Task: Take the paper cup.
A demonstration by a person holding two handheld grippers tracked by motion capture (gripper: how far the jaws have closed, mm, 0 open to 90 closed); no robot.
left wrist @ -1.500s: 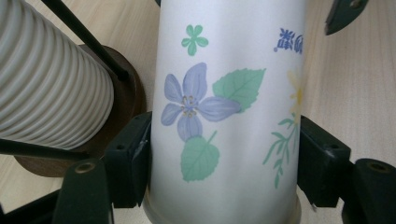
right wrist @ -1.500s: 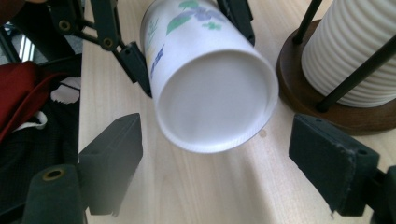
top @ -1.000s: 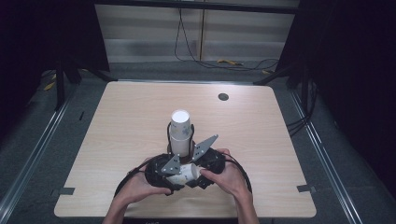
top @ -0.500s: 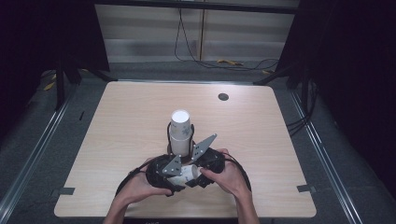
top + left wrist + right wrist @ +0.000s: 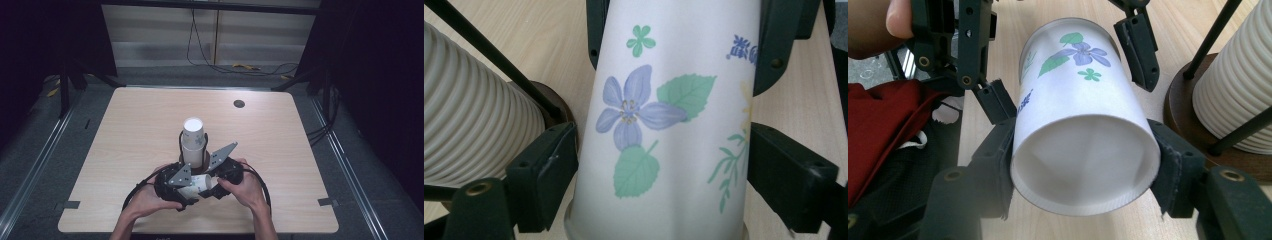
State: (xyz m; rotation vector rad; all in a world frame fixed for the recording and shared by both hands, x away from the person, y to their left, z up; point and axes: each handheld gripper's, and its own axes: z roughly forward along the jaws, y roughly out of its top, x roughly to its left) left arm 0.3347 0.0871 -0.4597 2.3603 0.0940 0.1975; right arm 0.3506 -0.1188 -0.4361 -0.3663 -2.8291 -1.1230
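Both hands stay put near the table's front edge, but the left gripper (image 5: 192,192) has just let its jaws spread off the paper cup (image 5: 199,184), while the right gripper (image 5: 207,184) has just squeezed shut on it. Lying sideways, the cup sits between them. Close up, it shows a purple flower (image 5: 634,107), green leaves and blurry blue writing. Behind stands the cup stack (image 5: 193,142) on its holder.
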